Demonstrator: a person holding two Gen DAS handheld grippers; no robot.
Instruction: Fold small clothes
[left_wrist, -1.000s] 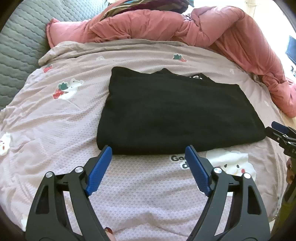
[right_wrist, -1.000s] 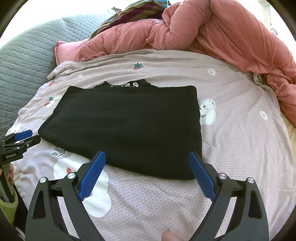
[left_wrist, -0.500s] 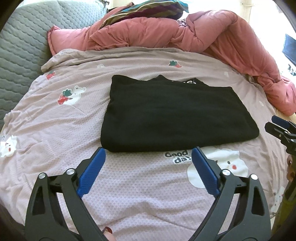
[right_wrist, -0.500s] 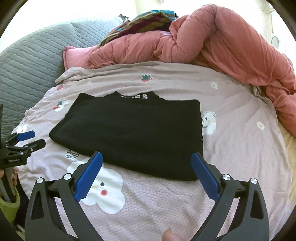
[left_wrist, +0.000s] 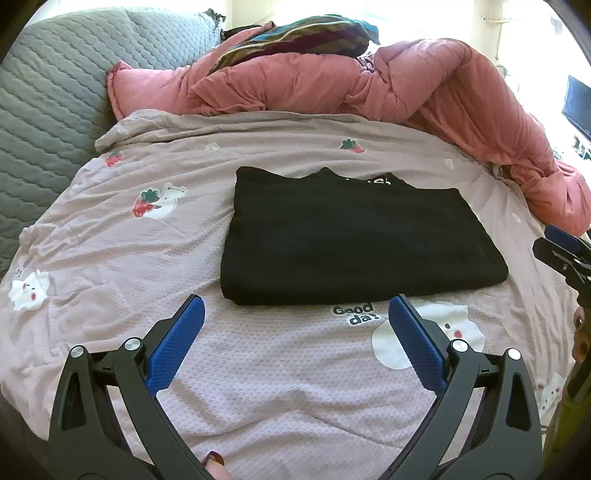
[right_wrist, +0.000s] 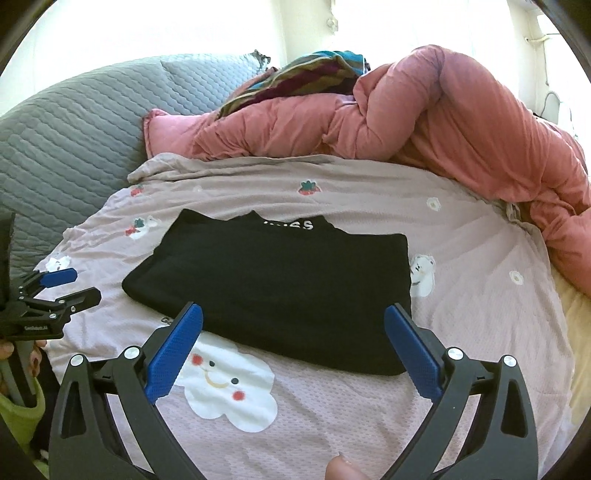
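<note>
A black knit garment (left_wrist: 354, 236), folded into a flat rectangle, lies in the middle of the bed's mauve cartoon-print sheet (left_wrist: 258, 369), while the left tool (left_wrist: 295, 332) and right tool (right_wrist: 293, 332) both hover just short of its near edge, jaws spread wide and empty.

Before me a pink cartoon-print sheet (left_wrist: 110, 258) covers the bed; beyond it a rumpled pink duvet (left_wrist: 332, 88), striped cloth (left_wrist: 303, 37) and grey quilt (left_wrist: 44, 92).

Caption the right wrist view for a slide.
Open right gripper above a folded black garment on the bedsheet.
</note>
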